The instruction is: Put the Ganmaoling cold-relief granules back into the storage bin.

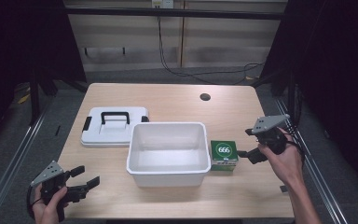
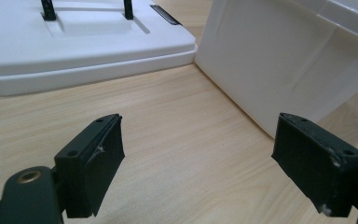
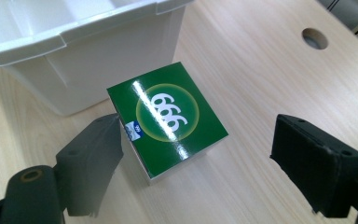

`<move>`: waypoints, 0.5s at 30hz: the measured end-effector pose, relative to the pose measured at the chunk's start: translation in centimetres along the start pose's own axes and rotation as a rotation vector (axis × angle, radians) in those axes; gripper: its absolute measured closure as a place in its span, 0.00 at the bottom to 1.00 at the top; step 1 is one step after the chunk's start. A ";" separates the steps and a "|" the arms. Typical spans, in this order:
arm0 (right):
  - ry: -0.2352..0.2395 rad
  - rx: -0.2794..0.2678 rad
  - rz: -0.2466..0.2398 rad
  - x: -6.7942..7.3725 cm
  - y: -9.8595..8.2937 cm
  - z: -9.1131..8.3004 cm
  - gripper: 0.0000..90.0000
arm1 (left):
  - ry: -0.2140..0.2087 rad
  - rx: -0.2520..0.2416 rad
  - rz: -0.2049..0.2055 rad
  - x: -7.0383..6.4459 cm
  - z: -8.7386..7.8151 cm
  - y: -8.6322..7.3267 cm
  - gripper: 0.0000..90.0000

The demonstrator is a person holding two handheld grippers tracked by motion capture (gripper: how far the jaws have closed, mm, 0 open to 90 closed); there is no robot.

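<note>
A green box (image 1: 224, 154) marked "666" lies on the table just right of a white plastic bin (image 1: 168, 153). My right gripper (image 1: 248, 142) hovers open right of the box; in the right gripper view the box (image 3: 167, 116) lies between and beyond the jaws, with nothing gripped (image 3: 200, 165). My left gripper (image 1: 85, 179) is open near the table's front left corner, empty. In the left gripper view (image 2: 200, 163) it faces the bin's wall (image 2: 279, 60) and the lid (image 2: 74, 42).
A white lid (image 1: 114, 126) with a black handle and latches lies flat left of the bin. A round cable hole (image 1: 205, 97) is at the table's far right. Bare wood surrounds the bin at the front. Cables trail on the floor behind.
</note>
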State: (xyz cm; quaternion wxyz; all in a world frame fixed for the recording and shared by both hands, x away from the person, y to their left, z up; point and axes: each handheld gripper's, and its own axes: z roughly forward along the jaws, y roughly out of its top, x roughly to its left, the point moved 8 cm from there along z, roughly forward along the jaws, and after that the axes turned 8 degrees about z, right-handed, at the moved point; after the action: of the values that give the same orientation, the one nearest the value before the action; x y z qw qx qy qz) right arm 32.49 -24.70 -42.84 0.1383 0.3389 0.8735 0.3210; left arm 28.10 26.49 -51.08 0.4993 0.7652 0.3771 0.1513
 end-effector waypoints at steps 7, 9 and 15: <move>0.012 0.063 -0.053 -0.2 1.6 0.6 0.16 | -0.002 0.001 0.007 -0.1 0.0 0.0 0.18; 0.000 0.089 -0.080 -0.2 1.9 0.9 0.16 | 0.000 -0.002 0.009 -0.1 -0.1 0.0 0.18; 0.047 0.179 -0.160 0.2 2.5 2.0 0.15 | -0.004 -0.001 0.009 -0.1 0.0 0.0 0.18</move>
State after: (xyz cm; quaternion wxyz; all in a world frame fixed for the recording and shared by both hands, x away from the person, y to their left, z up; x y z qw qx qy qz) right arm 34.53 -22.19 -42.73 0.1122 0.2713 0.9260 0.2373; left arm 28.03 26.39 -51.02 0.4996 0.7671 0.3725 0.1521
